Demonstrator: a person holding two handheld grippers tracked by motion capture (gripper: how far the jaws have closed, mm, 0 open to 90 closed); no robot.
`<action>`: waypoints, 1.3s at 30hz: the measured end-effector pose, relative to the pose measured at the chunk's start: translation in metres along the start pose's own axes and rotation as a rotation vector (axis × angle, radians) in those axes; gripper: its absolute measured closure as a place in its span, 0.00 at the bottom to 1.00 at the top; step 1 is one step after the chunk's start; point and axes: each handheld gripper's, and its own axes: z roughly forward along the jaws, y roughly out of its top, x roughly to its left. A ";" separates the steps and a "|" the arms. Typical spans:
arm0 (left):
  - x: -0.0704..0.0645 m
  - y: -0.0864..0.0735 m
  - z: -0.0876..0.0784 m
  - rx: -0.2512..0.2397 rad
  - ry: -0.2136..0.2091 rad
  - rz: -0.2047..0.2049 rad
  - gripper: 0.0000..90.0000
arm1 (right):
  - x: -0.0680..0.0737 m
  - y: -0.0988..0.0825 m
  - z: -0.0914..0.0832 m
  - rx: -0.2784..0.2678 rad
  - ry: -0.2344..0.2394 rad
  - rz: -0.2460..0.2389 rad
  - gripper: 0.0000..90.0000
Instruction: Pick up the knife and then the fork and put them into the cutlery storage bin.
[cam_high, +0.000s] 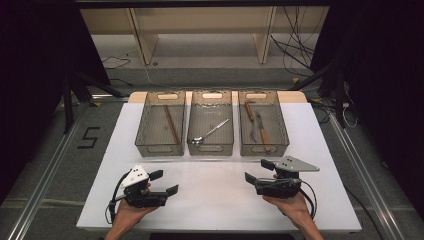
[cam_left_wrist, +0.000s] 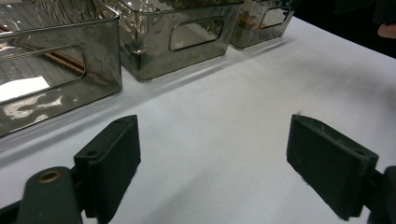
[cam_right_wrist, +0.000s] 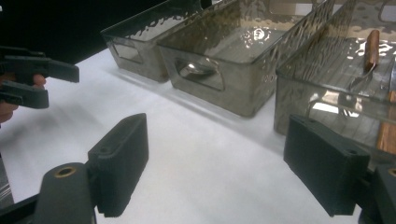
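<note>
Grippers idle in high view: left gripper (cam_high: 167, 182) and right gripper (cam_high: 254, 170) wide open, empty, on white tabletop (cam_high: 215, 195), near three bins. Left gripper view: left bin (cam_left_wrist: 56, 70) just ahead-left. Right gripper view: right bin (cam_right_wrist: 336, 88) close ahead-right, middle bin (cam_right_wrist: 233, 60) beyond.

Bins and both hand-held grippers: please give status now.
Left hand-held gripper and right hand-held gripper open, empty. Three bins hold cutlery, untouched. Nothing blocks.

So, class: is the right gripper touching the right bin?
Apart. The high view shows bare white table between the right gripper and the right bin.
</note>
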 end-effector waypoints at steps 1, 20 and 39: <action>0.000 0.000 0.000 0.000 -0.001 0.001 0.19 | 0.001 -0.003 -0.002 -0.006 -0.003 0.000 0.25; -0.001 0.000 -0.002 -0.015 -0.027 -0.006 0.18 | -0.005 -0.031 -0.022 -0.036 -0.042 0.013 0.22; -0.001 0.000 -0.001 -0.016 -0.031 -0.005 0.18 | -0.005 -0.032 -0.022 -0.044 -0.043 0.014 0.22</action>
